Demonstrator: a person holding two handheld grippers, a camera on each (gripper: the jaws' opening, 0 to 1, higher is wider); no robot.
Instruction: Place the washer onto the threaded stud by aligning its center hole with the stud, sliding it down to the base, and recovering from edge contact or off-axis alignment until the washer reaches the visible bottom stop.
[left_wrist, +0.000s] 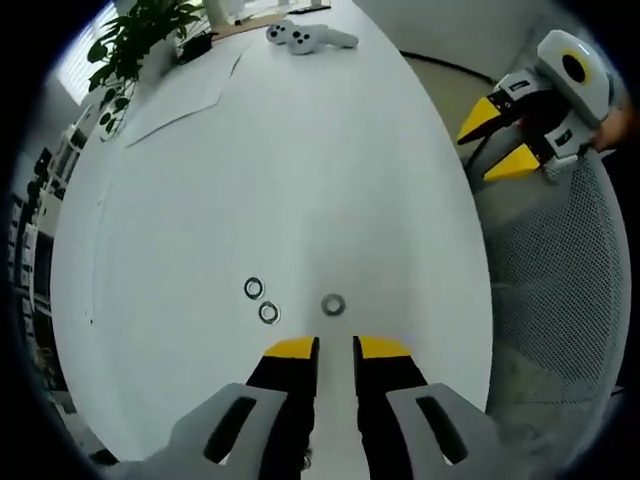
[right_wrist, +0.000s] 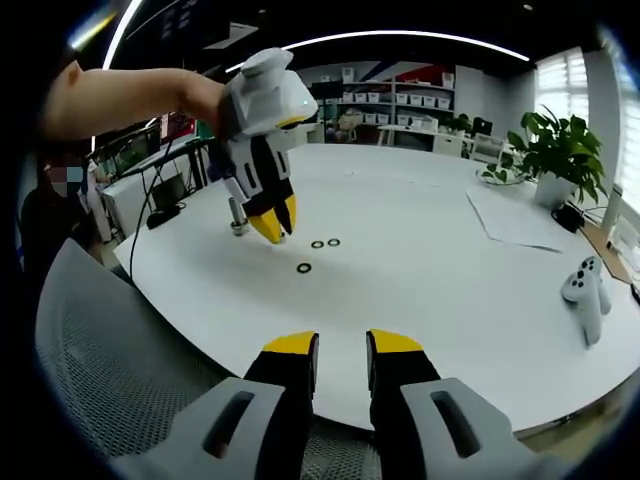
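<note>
Three metal washers lie flat on the white round table (left_wrist: 300, 180): two side by side (left_wrist: 253, 288) (left_wrist: 268, 312) and one apart (left_wrist: 333, 304), just beyond my left gripper's tips. My left gripper (left_wrist: 336, 350) hangs over the table, its jaws a narrow gap apart and holding nothing. In the right gripper view the washers (right_wrist: 303, 268) (right_wrist: 317, 244) (right_wrist: 333, 242) lie below the left gripper (right_wrist: 274, 226), which a hand holds. A small upright grey stud (right_wrist: 238, 224) stands just left of it. My right gripper (right_wrist: 342, 350) is open and empty, off the table's edge.
A white game controller (right_wrist: 585, 290) (left_wrist: 310, 37), sheets of paper (right_wrist: 520, 215) (left_wrist: 180, 100) and a potted plant (right_wrist: 560, 150) (left_wrist: 140, 35) sit on the table's far side. A grey mesh chair (right_wrist: 110, 370) (left_wrist: 560, 280) stands below my right gripper (left_wrist: 505, 140). A person sits at the left.
</note>
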